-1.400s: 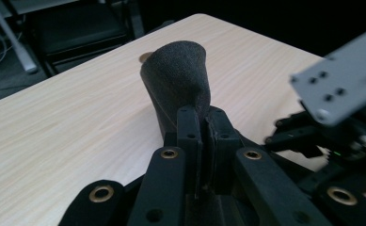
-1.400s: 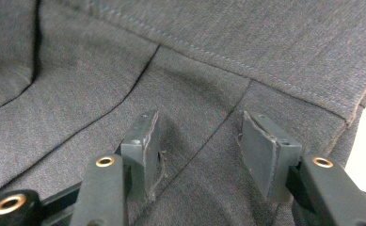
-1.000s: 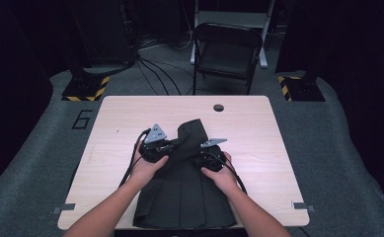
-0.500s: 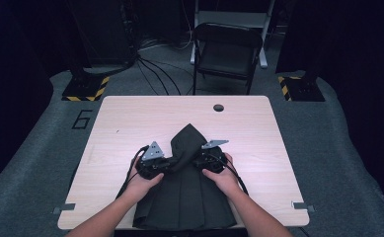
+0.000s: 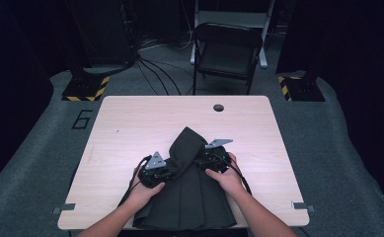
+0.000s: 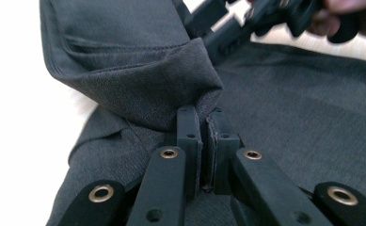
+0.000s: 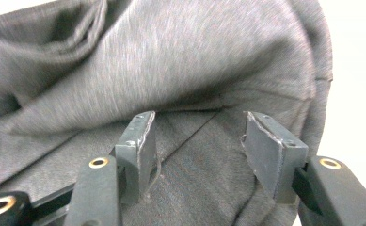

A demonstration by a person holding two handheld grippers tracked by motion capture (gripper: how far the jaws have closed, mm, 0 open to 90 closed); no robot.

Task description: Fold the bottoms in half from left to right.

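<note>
A dark grey garment [image 5: 187,202] lies on the wooden table [image 5: 130,123], its far end folded back toward me into a peak [image 5: 187,140]. My left gripper [image 5: 169,169] sits at the fold's left side, shut on a folded edge of the cloth [image 6: 138,70]; its jaws [image 6: 203,120] pinch the fabric tight. My right gripper [image 5: 202,158] is at the fold's right side. Its jaws [image 7: 199,136] stand open and have just been opening; the cloth [image 7: 171,56] lies under and beyond them, and the pads [image 7: 138,141] do not press on it.
A round hole [image 5: 218,107] is in the table's far edge. A black folding chair [image 5: 226,49] stands behind the table. Yellow-and-black striped bases [image 5: 86,89] flank it on the floor. Bare wood lies left, right and beyond the garment.
My left gripper has come down and toward me, bringing the pinched fold with it. The folded peak now lies lower on the garment. The right hand has stayed put.
</note>
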